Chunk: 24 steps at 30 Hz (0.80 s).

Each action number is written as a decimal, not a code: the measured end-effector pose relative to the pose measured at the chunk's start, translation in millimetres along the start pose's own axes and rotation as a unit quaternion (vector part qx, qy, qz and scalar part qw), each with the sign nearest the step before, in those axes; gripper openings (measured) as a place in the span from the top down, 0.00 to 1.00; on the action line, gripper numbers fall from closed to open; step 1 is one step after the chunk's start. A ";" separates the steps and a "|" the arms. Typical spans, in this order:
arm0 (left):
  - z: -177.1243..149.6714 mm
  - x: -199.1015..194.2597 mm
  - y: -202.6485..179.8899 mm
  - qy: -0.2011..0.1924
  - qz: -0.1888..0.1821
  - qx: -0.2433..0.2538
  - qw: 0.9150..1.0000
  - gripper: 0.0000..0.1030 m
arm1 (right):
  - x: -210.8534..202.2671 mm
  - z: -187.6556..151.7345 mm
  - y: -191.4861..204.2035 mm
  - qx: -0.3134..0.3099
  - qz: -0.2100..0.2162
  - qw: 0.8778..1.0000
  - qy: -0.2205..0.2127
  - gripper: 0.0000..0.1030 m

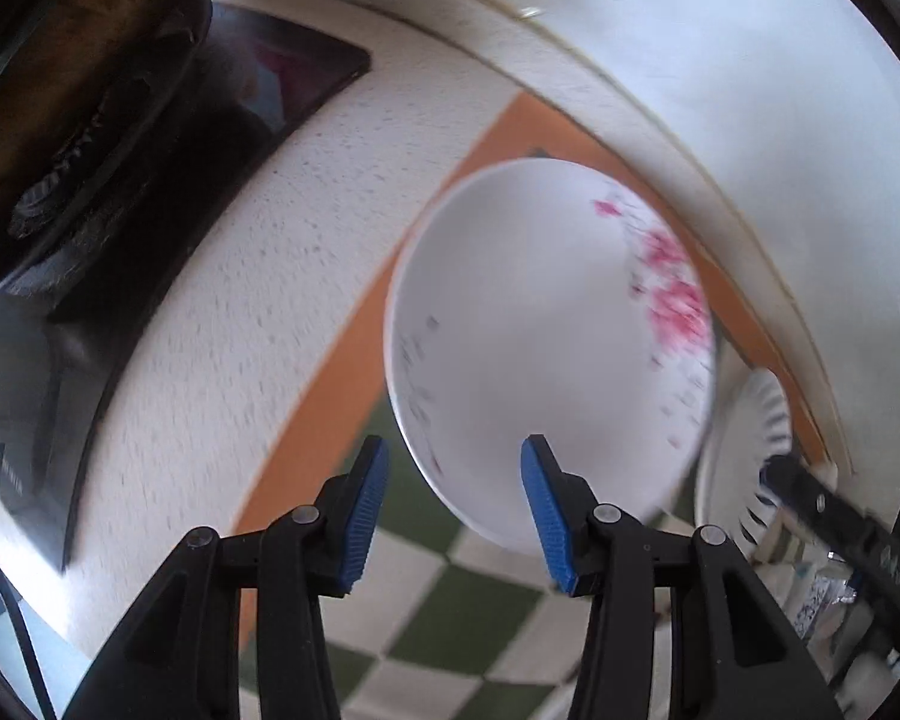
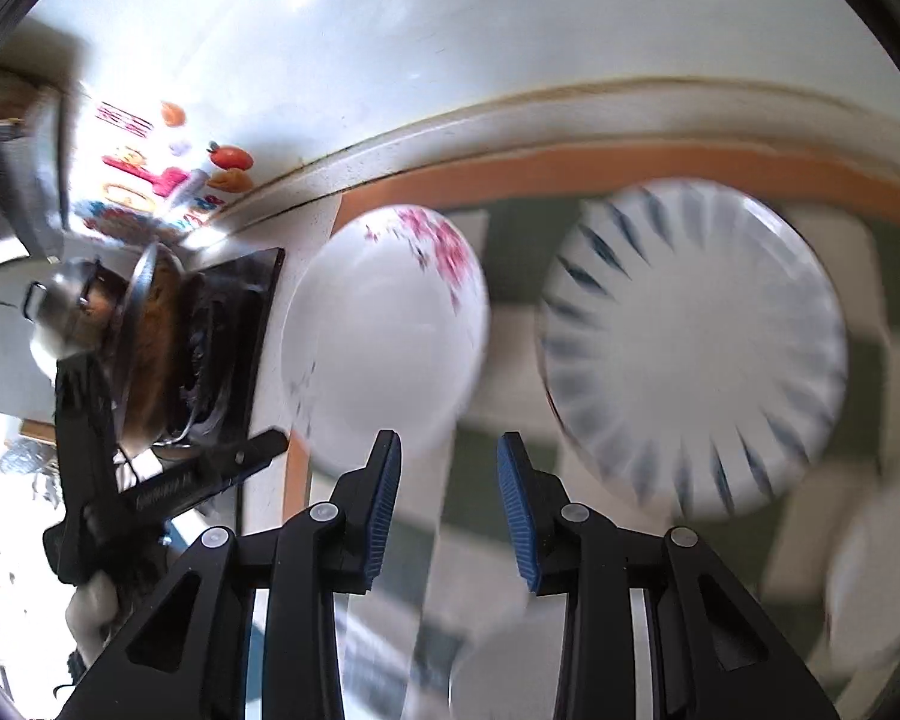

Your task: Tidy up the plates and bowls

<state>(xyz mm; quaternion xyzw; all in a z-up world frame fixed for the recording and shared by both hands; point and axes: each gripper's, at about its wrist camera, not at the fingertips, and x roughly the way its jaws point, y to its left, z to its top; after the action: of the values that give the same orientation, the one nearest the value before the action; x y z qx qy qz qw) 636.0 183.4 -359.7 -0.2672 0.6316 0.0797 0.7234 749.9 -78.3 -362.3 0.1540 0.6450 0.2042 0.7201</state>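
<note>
A white plate with pink flowers [image 1: 546, 348] lies on a green-and-white checked mat with an orange border [image 1: 450, 606]. My left gripper [image 1: 453, 504] is open, its blue pads either side of the plate's near rim, just short of it. The same plate shows in the right wrist view [image 2: 384, 330], with a white plate with dark blue rays [image 2: 696, 348] to its right. My right gripper [image 2: 447, 504] is open and empty, over the mat between the two plates. The left gripper's arm [image 2: 210, 474] shows at the left there.
A black stove with a pan [image 1: 90, 138] stands left on the speckled white counter [image 1: 258, 276]. The blue-rayed plate [image 1: 744, 450] and the right gripper's finger [image 1: 840, 516] show at right. Blurred white dishes [image 2: 876, 588] lie at the lower right, another [image 2: 498, 666] at the bottom. The wall [image 2: 450, 30] runs behind.
</note>
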 end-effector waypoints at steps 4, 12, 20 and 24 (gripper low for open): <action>13.4 17.4 10.2 0.015 0.003 -0.006 1.000 0.58 | 44.0 46.9 4.6 -0.016 -0.031 0.999 0.030 0.65; 31.5 42.9 10.4 0.025 0.002 0.013 1.000 0.60 | 95.5 84.1 0.7 -0.016 -0.060 0.996 0.069 0.65; 39.4 39.7 2.9 0.007 0.022 0.043 0.999 0.78 | 107.3 81.6 4.8 -0.046 -0.069 0.995 0.061 0.82; 39.4 36.9 3.3 0.004 0.026 0.049 0.998 0.78 | 114.6 76.1 14.6 -0.052 -0.073 0.994 0.060 0.83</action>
<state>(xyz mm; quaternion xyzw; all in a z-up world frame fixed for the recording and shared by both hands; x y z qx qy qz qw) 675.8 197.2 -393.6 -0.2157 0.6443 0.0663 0.7307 833.6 -5.9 -445.3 0.0568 0.6848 0.1934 0.7003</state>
